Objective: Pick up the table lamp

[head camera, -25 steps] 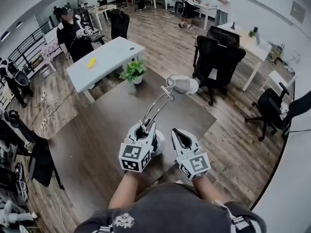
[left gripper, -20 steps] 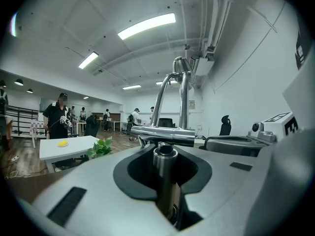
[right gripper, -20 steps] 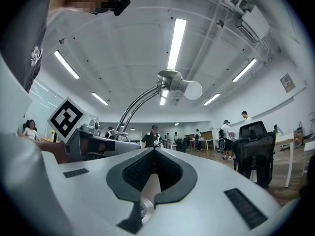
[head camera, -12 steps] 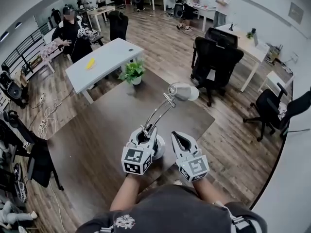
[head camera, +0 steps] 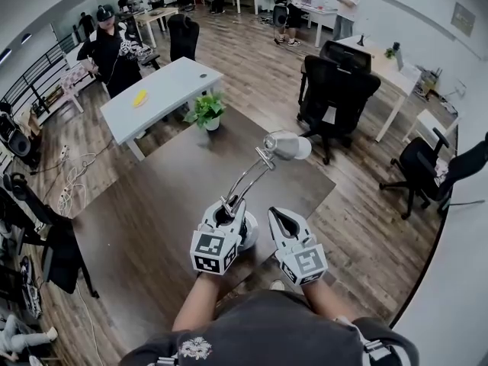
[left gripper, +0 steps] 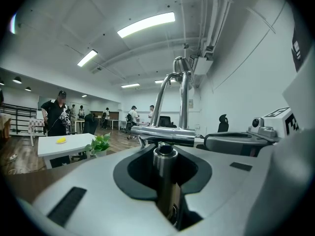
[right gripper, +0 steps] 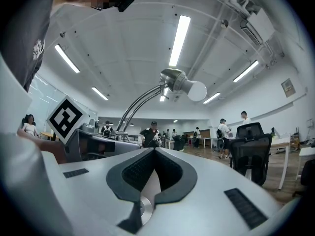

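The table lamp (head camera: pixel 285 145) has a chrome head, a curved double chrome arm and a pale round base (head camera: pixel 248 231) over the dark table (head camera: pixel 145 219). My left gripper (head camera: pixel 226 213) is shut on the lamp's upright chrome post (left gripper: pixel 164 168), just under the crossbar. I cannot tell whether the base touches the table. The right gripper (head camera: pixel 276 218) hangs close beside it on the right, shut and empty. In the right gripper view the lamp head (right gripper: pixel 181 84) rises above and ahead of the right gripper (right gripper: pixel 153 150).
A potted plant (head camera: pixel 207 111) stands at the table's far edge. A white desk (head camera: pixel 160 94) lies beyond it, and black office chairs (head camera: pixel 339 90) stand to the right. Several people stand at the back of the room. The table's near right edge is right under my grippers.
My left gripper and the lamp in it have sunk a little. The right gripper has stayed where it was.
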`<move>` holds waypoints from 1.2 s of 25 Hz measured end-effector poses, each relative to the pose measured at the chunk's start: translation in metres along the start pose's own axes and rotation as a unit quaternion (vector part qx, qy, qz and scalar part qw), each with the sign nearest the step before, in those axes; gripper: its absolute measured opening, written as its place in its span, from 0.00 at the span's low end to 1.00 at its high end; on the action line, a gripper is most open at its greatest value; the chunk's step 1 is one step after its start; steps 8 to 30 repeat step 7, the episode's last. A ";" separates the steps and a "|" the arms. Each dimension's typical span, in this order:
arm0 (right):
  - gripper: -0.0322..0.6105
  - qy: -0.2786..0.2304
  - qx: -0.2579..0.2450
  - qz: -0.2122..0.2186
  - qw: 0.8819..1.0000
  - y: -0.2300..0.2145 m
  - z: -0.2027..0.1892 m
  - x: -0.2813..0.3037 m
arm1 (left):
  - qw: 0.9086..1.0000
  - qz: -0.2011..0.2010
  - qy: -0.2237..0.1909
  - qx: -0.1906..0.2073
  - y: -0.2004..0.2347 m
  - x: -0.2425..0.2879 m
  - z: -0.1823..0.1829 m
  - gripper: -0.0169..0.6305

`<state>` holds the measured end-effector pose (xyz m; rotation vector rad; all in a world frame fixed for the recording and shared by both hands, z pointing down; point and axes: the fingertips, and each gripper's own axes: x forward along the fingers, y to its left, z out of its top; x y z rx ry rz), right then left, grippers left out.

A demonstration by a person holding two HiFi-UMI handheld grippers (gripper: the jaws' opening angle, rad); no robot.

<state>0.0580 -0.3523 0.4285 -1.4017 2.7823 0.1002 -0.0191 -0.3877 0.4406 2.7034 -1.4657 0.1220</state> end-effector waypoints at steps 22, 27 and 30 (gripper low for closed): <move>0.09 0.005 0.003 -0.004 1.000 -0.004 -0.004 -0.001 | 1.000 -0.004 0.008 -0.003 -0.002 0.003 -0.007 0.13; 0.09 0.005 0.003 -0.004 1.000 -0.004 -0.004 -0.001 | 1.000 -0.004 0.008 -0.003 -0.002 0.003 -0.007 0.13; 0.09 0.005 0.003 -0.004 1.000 -0.004 -0.004 -0.001 | 1.000 -0.004 0.008 -0.003 -0.002 0.003 -0.007 0.13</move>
